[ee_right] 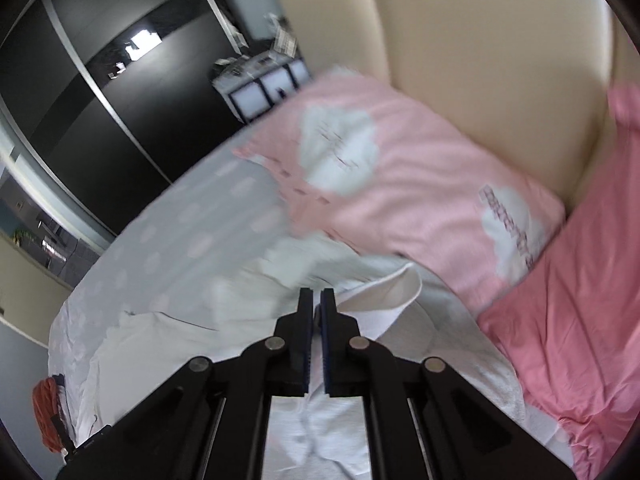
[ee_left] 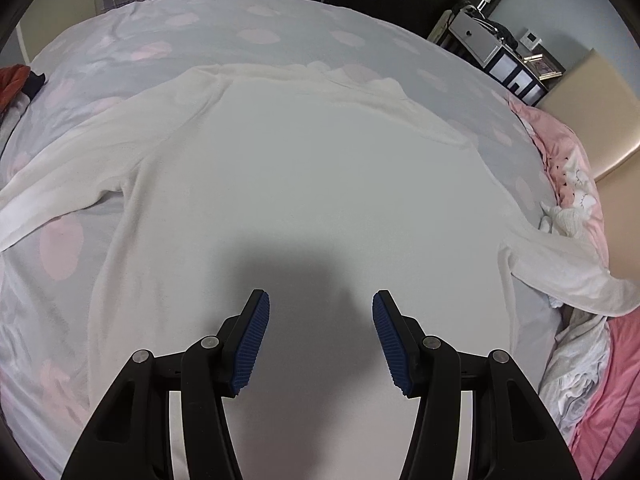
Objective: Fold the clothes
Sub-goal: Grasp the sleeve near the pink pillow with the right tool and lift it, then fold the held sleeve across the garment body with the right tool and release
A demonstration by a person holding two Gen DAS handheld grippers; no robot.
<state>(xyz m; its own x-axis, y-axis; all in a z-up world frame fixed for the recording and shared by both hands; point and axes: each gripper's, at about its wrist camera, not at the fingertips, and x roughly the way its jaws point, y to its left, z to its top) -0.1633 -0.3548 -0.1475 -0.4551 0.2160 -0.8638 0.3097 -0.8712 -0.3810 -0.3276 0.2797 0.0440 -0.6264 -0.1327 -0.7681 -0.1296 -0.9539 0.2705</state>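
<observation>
A white long-sleeved sweater [ee_left: 312, 168] lies flat on the grey bedsheet [ee_left: 240, 32] with its collar at the far side. One sleeve [ee_left: 60, 184] spreads out to the left. The other sleeve [ee_left: 560, 268] trails off to the right over the bed's edge. My left gripper [ee_left: 321, 308] hangs open above the sweater's lower body, nothing between its blue pads. In the right wrist view my right gripper [ee_right: 317, 296] is shut. The white sleeve [ee_right: 392, 292] curls up at its fingertips and seems pinched there, lifted off the sheet. That view is motion-blurred.
A pale pink pillow [ee_right: 400, 184] and a darker pink one [ee_right: 580, 320] lean on the beige headboard [ee_right: 480, 60]. Crumpled white cloth [ee_left: 576, 360] and a small plush toy [ee_left: 568, 216] lie at the right. An orange-red garment [ee_left: 12, 84] sits far left. A shelf unit [ee_left: 508, 68] stands beyond the bed.
</observation>
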